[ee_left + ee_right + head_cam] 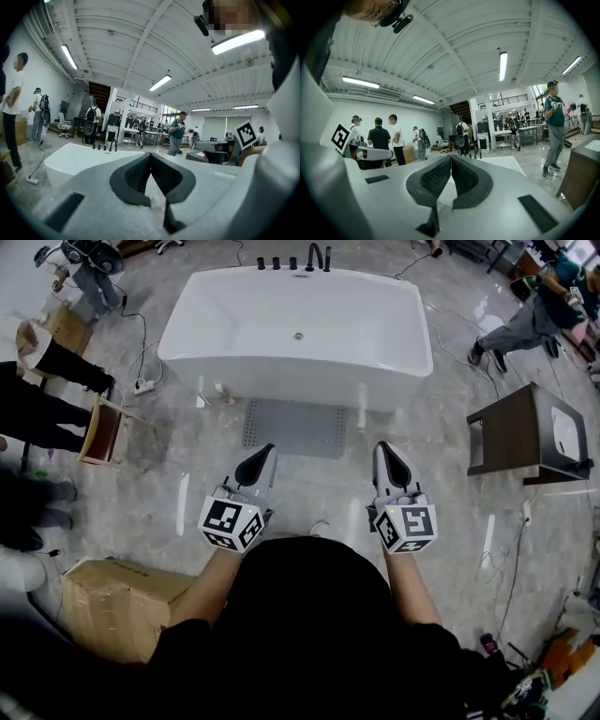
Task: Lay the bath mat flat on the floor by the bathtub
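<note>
Two things filled most of the head view: the white bathtub [300,334] across the top, and the bare grey floor [309,488] in front of it. To the right of the tub and well apart from it stood a dark side table [516,432].

The bath mat [295,427], grey and perforated, lay on the floor just beside the tub's near wall. Its long axis ran parallel to that wall and it sat about level with the tub's middle. It looked spread out with no fold or raised corner showing, so the laying appeared to be done.

The mat lay straight ahead of both hands, apart from them, with bare floor between. The left gripper [263,457] pointed toward the mat's left part. The right gripper [386,453] pointed just past its right end, so the left one was somewhat the nearer. Any further tidying would likely mean reaching forward and down toward the mat's near long edge, left hand first.

In the left gripper view, the left gripper [150,157] had its dark pads pressed together at the tips with nothing between them. The right gripper [451,159] showed the same in its own view: jaws closed on each other and empty, with the tub's pale rim beyond.
</note>
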### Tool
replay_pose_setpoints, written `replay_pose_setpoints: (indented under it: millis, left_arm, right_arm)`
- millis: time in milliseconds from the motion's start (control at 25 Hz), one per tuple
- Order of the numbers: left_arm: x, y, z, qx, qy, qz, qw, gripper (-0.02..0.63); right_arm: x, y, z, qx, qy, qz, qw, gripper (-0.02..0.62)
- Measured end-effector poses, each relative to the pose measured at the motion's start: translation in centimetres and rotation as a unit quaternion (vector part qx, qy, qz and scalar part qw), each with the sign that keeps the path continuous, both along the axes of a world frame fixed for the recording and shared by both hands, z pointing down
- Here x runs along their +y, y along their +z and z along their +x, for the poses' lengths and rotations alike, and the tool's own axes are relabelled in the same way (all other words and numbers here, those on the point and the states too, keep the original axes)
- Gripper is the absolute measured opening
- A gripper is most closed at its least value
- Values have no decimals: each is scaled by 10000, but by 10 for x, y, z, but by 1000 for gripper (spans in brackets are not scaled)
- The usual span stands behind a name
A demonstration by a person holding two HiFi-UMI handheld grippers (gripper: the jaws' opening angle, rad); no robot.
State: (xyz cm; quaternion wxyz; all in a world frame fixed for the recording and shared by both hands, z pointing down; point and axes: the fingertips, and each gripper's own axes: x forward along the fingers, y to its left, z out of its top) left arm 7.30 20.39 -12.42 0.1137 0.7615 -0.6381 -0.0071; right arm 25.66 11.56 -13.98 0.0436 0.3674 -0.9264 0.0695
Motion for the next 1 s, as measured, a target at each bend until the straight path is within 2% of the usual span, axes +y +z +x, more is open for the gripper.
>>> replay_pose_setpoints:
  millis: [280,1000]
  left_arm:
    - [-2,-11,14,-73,122,78,9999,15]
    - [14,-2,33,-45,141,31,9999,15]
  right_arm:
    - [-10,1,21,98,194,-27,9998,14]
    - [6,16,39,241,134,-92,9996,12]
